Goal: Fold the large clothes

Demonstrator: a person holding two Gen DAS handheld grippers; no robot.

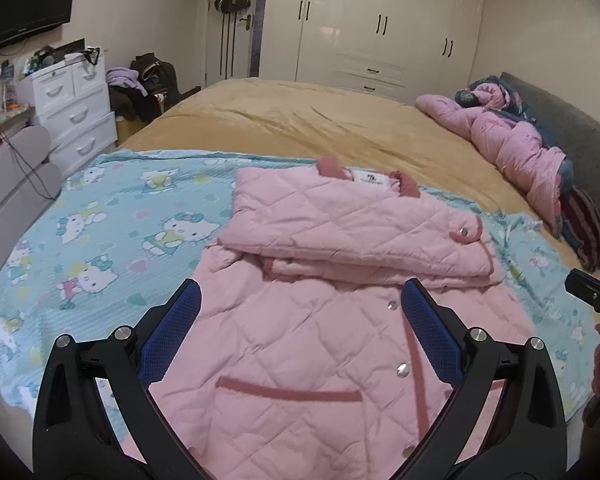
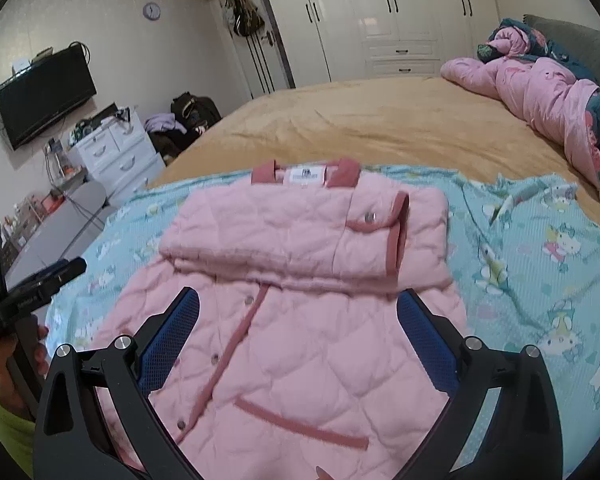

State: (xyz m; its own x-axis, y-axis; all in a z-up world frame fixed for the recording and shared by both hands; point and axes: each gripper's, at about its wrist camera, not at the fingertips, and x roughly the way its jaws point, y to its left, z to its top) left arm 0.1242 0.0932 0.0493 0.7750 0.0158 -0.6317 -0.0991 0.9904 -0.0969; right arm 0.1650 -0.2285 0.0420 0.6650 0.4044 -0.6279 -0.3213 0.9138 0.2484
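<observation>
A pink quilted jacket [image 1: 320, 328] with darker pink trim lies on a blue cartoon-print sheet [image 1: 112, 224] on the bed. Both sleeves are folded across its upper half, below the collar. It also shows in the right wrist view [image 2: 300, 320]. My left gripper [image 1: 300, 304] is open and empty, hovering over the jacket's lower half on its left side. My right gripper [image 2: 298, 308] is open and empty over the lower half on its right side. Each gripper's body shows at the edge of the other's view.
The tan bedspread [image 1: 320, 120] stretches beyond the sheet. A pink quilt [image 1: 512, 140] is bunched by the grey headboard at the right. White drawers [image 1: 76, 116], a clothes pile and a wall TV [image 2: 44, 96] stand to the left. White wardrobes [image 1: 380, 20] line the far wall.
</observation>
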